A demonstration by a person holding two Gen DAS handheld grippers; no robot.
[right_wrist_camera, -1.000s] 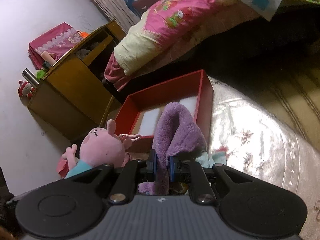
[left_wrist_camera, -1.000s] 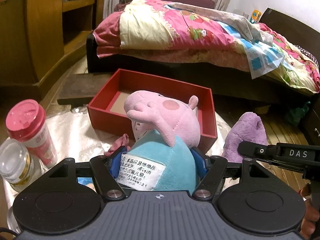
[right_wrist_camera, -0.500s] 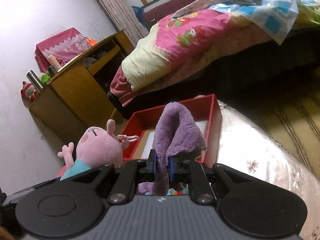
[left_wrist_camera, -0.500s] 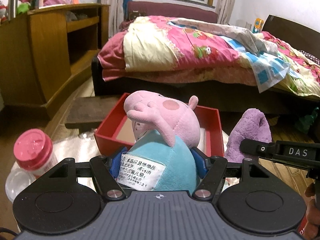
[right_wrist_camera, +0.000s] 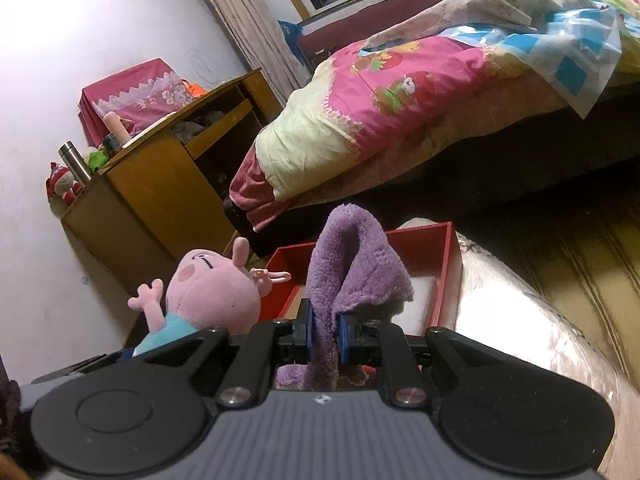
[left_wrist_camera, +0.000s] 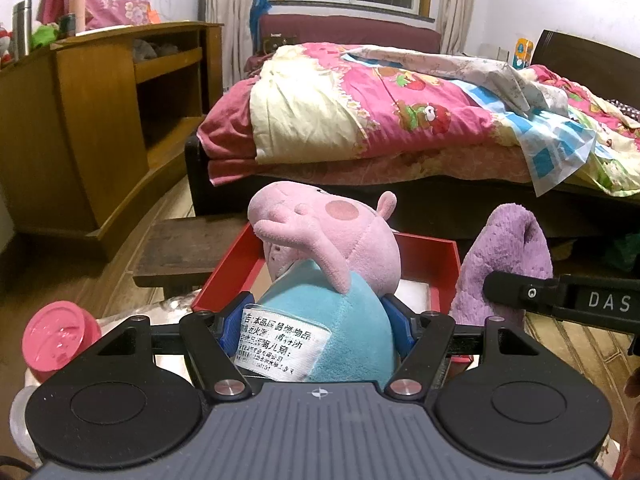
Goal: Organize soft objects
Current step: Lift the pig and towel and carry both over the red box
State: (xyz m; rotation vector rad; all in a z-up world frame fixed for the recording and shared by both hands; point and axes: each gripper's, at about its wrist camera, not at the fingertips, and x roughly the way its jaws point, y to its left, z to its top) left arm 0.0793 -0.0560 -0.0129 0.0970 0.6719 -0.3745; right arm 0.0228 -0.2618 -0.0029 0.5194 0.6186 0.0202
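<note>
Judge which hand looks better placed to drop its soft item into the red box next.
Probably the right. The right gripper, shut on the purple towel, has the red box straight ahead past the towel. The left gripper grips the pig plush with the box close ahead too, so it's near even.

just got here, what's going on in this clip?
A person is tidying soft things with two handheld grippers. The left gripper is clamped on a pink pig plush by its blue body; the right gripper is shut on a purple fuzzy cloth. Both are held up in front of an open red box, which looks empty so far.
</note>
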